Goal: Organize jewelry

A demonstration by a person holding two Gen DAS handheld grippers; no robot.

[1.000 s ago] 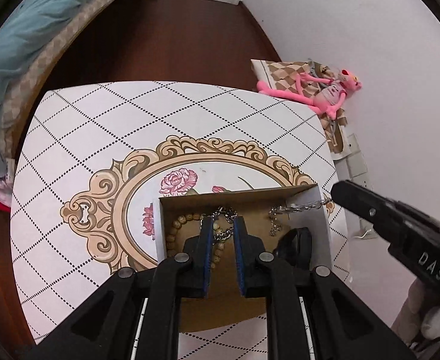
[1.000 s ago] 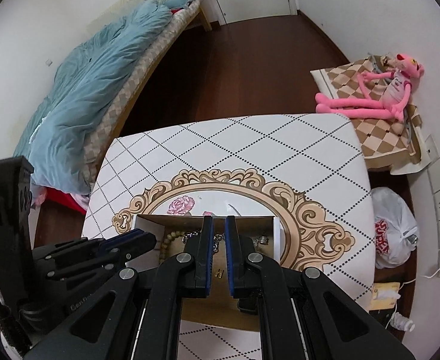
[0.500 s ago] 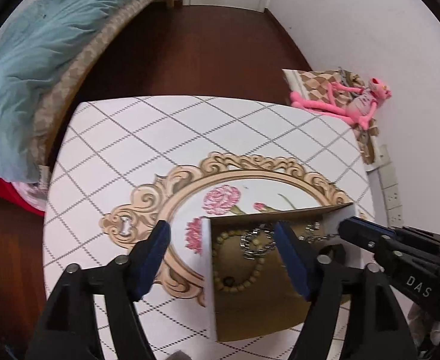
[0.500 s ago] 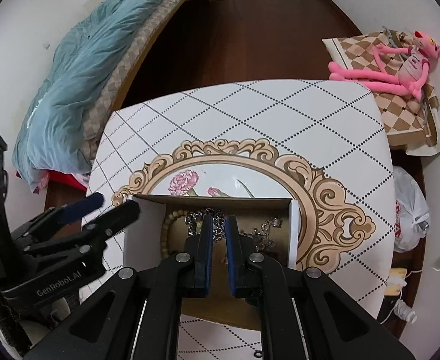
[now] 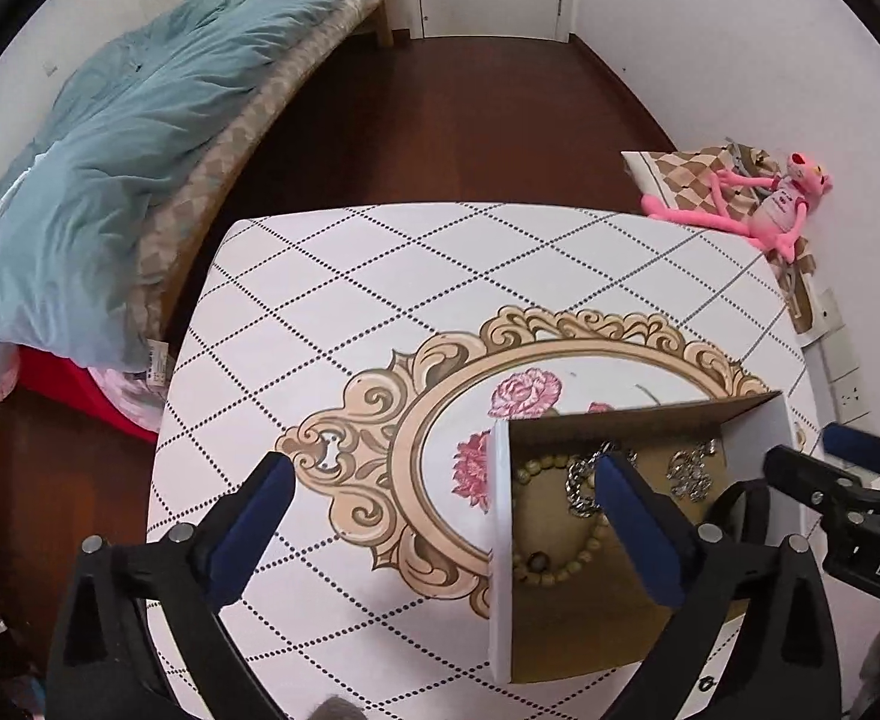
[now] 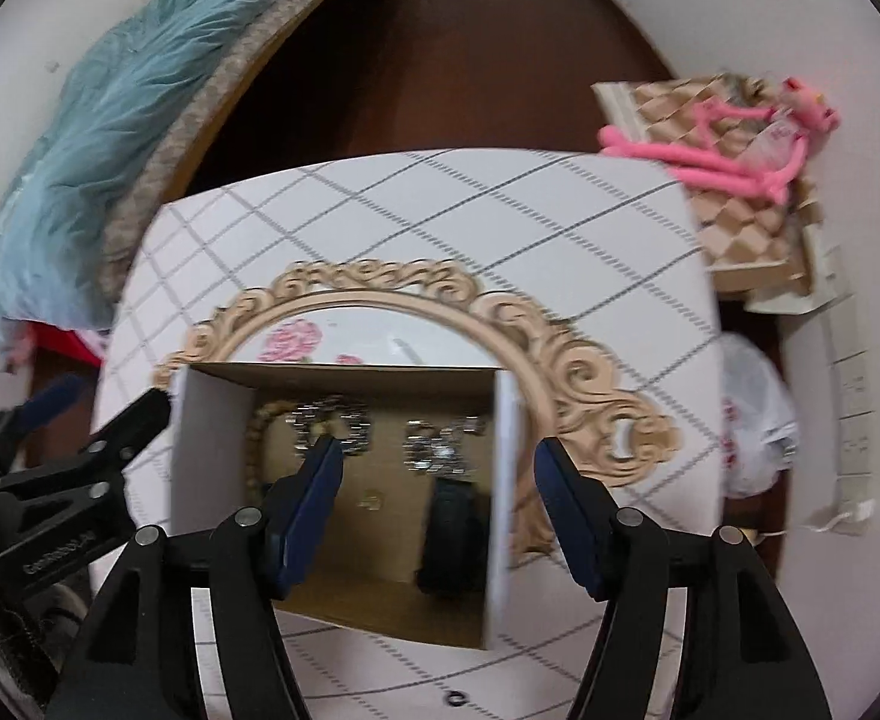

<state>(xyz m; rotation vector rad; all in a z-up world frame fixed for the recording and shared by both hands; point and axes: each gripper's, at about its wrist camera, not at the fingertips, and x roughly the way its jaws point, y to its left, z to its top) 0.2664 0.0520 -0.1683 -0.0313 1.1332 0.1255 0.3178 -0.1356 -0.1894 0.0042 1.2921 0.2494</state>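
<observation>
Both grippers, left point(image 5: 440, 501) and right point(image 6: 437, 471), fingers wide apart, holding nothing. Box point(image 5: 758, 420) ahead holds beads point(image 5: 566, 564), chains point(image 6: 332, 423). Placing step seems finished; next likely withdraw.

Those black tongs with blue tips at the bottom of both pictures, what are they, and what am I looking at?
They are hand-held grippers, one in each of a person's hands; no robot arm is involved. Each carries a wide-angle camera looking along its fingers, so each picture is one gripper's own view. One shows the left gripper, the other the right gripper, that one blurred. Both have their jaws spread wide and hold nothing. Below them, on a patterned table, sits an open cardboard box. Inside lie a beaded bracelet, a silver chain and another silver piece, too small to name. A bed with a blue blanket and a pink plush toy are in the background.
</observation>
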